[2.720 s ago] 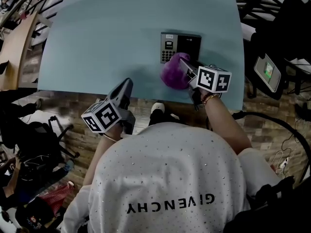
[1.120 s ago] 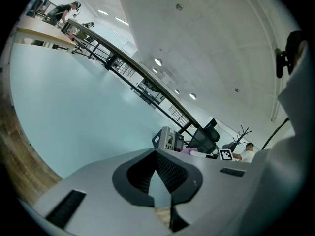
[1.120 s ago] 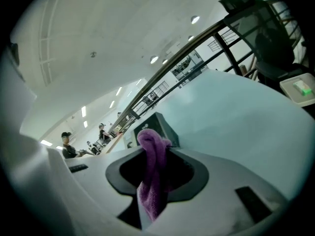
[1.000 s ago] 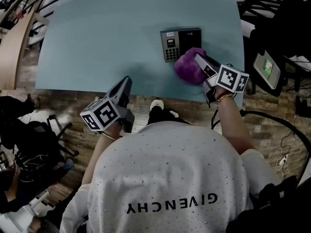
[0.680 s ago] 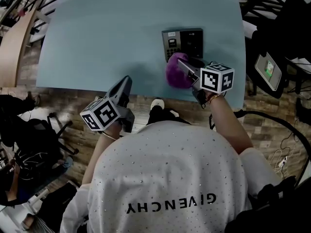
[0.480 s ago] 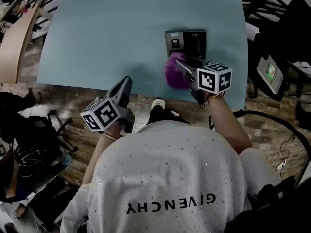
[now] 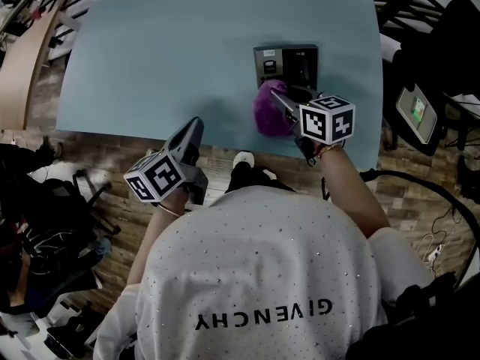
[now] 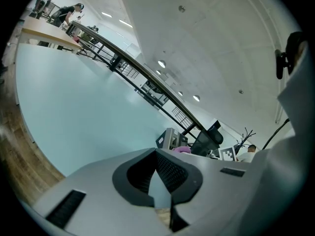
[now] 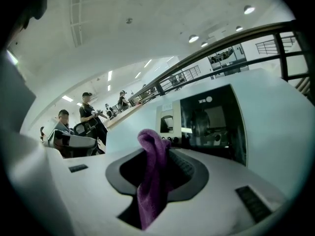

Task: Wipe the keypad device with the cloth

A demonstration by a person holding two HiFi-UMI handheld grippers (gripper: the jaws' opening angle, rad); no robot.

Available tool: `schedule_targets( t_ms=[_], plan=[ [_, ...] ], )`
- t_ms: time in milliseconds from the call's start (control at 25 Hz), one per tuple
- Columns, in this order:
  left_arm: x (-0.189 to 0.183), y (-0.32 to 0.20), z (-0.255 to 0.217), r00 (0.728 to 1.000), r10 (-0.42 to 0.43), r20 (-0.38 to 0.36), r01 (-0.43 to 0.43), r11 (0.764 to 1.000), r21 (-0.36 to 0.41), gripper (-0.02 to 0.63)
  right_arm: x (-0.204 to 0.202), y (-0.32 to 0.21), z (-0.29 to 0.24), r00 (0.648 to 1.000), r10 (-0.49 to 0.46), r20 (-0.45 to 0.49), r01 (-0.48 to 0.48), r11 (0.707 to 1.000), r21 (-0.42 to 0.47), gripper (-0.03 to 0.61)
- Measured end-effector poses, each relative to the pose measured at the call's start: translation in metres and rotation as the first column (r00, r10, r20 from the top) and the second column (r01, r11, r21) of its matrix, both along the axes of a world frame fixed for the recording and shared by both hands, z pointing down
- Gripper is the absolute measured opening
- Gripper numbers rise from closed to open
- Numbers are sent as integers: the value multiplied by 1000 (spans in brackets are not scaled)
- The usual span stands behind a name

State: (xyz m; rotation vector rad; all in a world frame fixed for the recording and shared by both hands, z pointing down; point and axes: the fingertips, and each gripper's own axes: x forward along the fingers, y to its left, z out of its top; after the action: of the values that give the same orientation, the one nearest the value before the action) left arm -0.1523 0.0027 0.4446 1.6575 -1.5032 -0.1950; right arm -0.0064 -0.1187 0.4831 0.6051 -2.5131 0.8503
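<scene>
Seen from above, a person in a white shirt (image 7: 255, 276) stands at a pale blue worktop (image 7: 165, 51) with a hand-held tool in each hand. The right tool (image 7: 276, 102) is clamped on a bunched purple cloth (image 7: 264, 111), which sits on the worktop against the near edge of the keypad device (image 7: 285, 60). The device is a small dark-and-grey panel lying flat near the worktop's right side. In the right gripper view, the cloth (image 9: 151, 176) is pinched between the tool's two jaws and sticks up past them. The keypad device (image 9: 206, 122), with its small screen and dark glossy panel, lies just beyond. The left tool (image 7: 193, 130) is at the near edge of the worktop, well apart from the device. In the left gripper view, this tool (image 8: 156, 168) has its jaws closed together with nothing between them.
</scene>
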Motion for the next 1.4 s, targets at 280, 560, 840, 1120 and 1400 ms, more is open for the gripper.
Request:
schedule_targets(
  t_ms=[280, 560, 840, 1120, 1400],
  plan=[
    [6, -4, 3, 1000, 21, 0, -21, 1000, -2, -8, 21, -10, -1, 997, 75, 7, -75, 997, -9, 101],
    [10, -5, 1, 1000, 28, -1, -28, 1000, -2, -8, 44, -20, -1, 991, 135, 9, -135, 991, -17, 101],
    [12, -8, -2, 999, 35, 5, -35, 999, 1, -8, 60, -28, -2, 985, 175, 5, -175, 984, -14, 101],
    [14, -9, -1, 999, 33, 1, -33, 999, -3, -8, 74, -33, -1, 977, 212, 8, -211, 977, -19, 101],
    [17, -10, -2, 999, 38, 4, -38, 999, -5, -8, 87, -38, 0, 970, 243, 11, -242, 970, -23, 101]
  ],
)
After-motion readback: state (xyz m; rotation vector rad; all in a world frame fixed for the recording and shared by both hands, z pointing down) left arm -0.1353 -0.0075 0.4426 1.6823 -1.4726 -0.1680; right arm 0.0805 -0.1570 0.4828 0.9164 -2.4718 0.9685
